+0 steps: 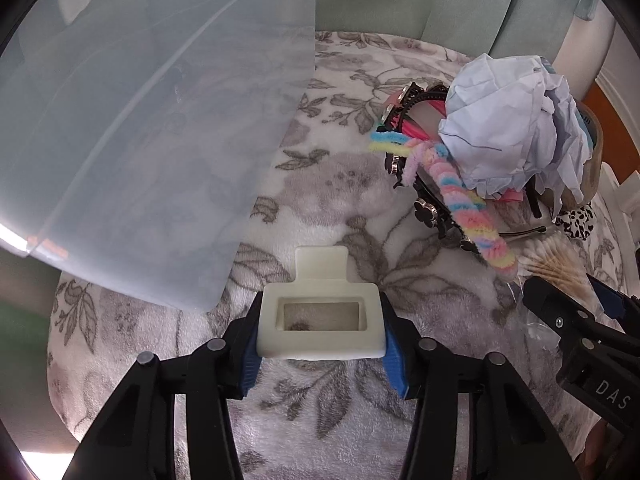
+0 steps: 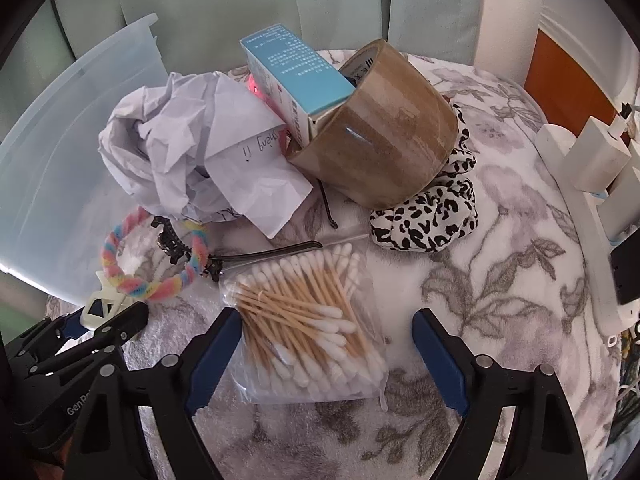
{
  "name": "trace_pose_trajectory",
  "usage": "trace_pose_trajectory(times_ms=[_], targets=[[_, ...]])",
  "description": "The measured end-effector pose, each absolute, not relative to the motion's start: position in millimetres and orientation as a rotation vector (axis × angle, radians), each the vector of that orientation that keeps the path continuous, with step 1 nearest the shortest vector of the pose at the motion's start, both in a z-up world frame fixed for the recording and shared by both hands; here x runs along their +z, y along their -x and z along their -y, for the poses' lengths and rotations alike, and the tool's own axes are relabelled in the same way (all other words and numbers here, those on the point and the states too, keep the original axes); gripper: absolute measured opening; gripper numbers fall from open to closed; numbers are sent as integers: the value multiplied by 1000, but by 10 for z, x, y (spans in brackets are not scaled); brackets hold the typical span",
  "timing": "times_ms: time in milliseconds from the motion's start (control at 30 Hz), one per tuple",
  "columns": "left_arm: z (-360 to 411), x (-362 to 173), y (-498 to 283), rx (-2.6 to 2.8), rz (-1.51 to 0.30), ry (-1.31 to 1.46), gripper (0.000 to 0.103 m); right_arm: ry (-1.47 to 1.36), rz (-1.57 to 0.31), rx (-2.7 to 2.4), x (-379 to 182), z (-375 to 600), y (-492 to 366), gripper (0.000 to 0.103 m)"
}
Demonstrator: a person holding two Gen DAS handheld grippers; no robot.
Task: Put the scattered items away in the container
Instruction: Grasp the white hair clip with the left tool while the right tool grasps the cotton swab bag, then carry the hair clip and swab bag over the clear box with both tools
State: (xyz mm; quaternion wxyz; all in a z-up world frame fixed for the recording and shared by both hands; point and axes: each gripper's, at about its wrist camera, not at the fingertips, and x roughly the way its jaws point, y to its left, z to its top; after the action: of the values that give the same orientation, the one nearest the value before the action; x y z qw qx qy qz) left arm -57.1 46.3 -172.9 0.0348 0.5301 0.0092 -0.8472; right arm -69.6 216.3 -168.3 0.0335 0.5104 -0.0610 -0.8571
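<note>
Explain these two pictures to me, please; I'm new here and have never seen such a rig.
There is no robot here. A person holds a two-finger gripper in each hand, and a wide-angle camera on each one looks forward along its fingers, so each picture is the view from one hand.

The left-hand view shows the left gripper with its jaws closed against the sides of a white plastic clip, beside the translucent container.

The right-hand view shows the right gripper open over a bag of cotton swabs. Nothing is held yet.

Everything lies on a floral blanket. Also on it are crumpled paper, a brown tape roll, a blue box, a spotted scrunchie and a rainbow fuzzy ring.
</note>
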Motion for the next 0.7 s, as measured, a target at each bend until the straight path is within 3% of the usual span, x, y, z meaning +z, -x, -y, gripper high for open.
trace_pose_trajectory(times_ms=[233,400,700], targets=[[-390,-1663,471,-2636,-80,-1641,52,-1544,217,-2618,-1652,-2121,654,61],[-389,-1530,350,-2696,-98,-1633,52,-1543,279,-2601,-1641,-2139,566,50],[-442,-1212,88,-2807,-91,-1603,52,-1543,379,-2604,-1504,-2179,232,44]])
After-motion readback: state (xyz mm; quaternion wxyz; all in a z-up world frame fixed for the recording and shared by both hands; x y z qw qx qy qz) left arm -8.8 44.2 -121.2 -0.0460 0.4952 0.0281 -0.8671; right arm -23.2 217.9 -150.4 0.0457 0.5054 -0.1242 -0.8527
